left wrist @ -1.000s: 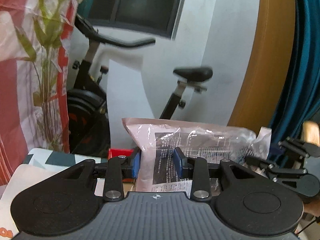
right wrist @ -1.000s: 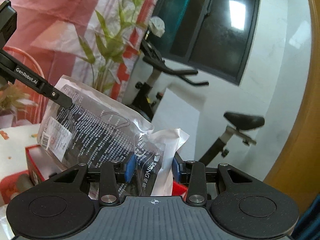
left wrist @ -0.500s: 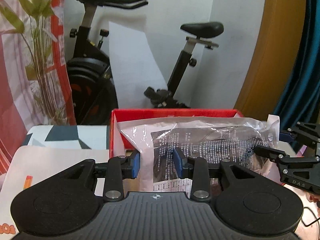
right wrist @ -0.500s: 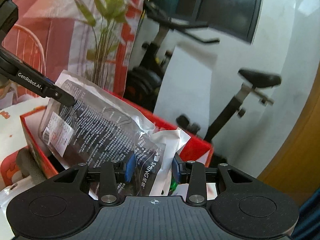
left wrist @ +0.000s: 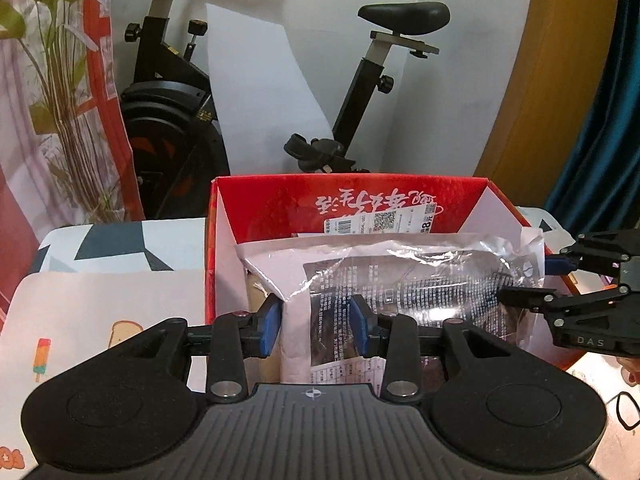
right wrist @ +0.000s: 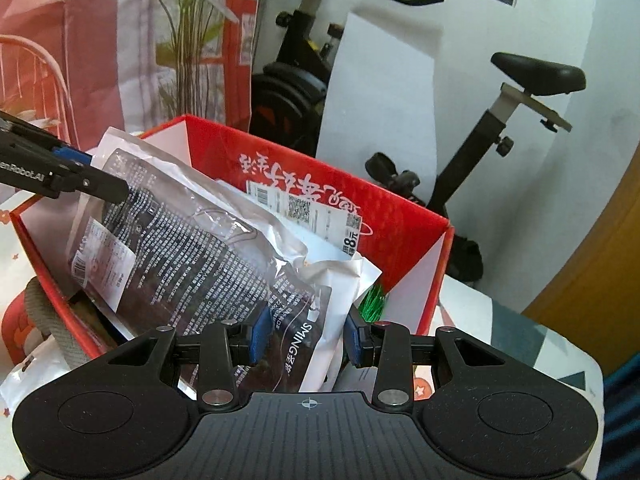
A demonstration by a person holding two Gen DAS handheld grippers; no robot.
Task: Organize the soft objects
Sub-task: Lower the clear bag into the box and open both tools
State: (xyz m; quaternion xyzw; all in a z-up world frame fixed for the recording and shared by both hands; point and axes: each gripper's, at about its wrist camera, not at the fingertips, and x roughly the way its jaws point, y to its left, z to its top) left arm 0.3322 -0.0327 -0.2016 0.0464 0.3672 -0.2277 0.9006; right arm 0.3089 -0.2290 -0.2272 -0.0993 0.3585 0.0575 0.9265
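The packet (left wrist: pixel 404 280) sits low in the red box (left wrist: pixel 276 204), its ends near both side walls, with spare room only toward the far wall. The left gripper (left wrist: pixel 316 324) is easing open around one end, and the right gripper (right wrist: pixel 304 332) pinches the other. A second ago the packet was up above the box; now it's down inside.

A: What carries it all?

B: A table (left wrist: pixel 100 304) under a printed cloth: white with little food pictures up front, grey and white shapes further back.

A: And on it?

B: A red box (left wrist: pixel 400 192), open on top. A white packet (right wrist: pixel 24 372) lies by its near corner, and possibly a rope (right wrist: pixel 44 320); it's partly hidden.
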